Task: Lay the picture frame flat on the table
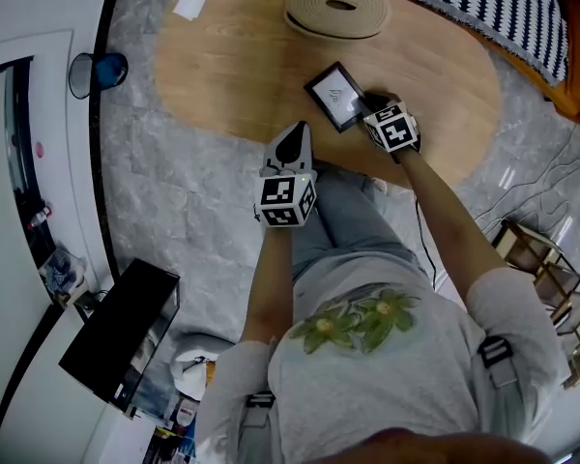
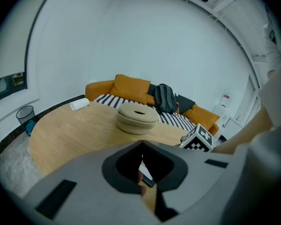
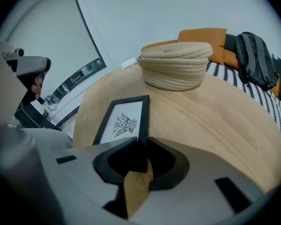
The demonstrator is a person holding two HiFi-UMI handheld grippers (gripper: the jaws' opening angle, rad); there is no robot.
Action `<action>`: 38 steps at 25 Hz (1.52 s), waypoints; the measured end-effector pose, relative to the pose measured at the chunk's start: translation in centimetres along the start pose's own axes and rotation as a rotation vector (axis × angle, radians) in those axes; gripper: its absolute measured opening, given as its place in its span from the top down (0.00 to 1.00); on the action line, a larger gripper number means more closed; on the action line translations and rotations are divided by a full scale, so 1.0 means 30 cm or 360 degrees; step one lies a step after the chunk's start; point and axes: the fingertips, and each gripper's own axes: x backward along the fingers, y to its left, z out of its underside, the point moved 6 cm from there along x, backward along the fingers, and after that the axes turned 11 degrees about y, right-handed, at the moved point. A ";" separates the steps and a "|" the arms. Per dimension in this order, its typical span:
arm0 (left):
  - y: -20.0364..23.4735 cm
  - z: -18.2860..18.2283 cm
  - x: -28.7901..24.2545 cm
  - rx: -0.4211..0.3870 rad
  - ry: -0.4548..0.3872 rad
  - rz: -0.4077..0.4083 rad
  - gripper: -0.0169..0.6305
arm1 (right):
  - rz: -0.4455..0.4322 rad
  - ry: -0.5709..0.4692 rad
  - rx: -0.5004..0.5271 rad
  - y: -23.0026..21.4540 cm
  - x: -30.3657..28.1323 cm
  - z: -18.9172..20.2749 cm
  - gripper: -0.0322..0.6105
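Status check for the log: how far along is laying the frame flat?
Done: the picture frame lies flat, face up, on the table.
In hand: the right gripper is closed on the frame's near corner. The left gripper is shut and empty.
Left: release the corner and pull back.

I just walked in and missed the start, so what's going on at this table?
A person works with a handheld gripper in each hand over a wooden table. The right gripper is down at the picture frame, its jaws closed on one edge of the frame, which looks to be lying face up on the tabletop. The left gripper hangs by the table's near edge, jaws together and holding nothing.
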 end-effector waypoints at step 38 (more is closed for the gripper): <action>-0.242 -0.235 0.398 0.0207 -0.0004 0.0079 0.95 | -0.0077 -0.0096 0.0261 0.311 0.694 -0.124 0.94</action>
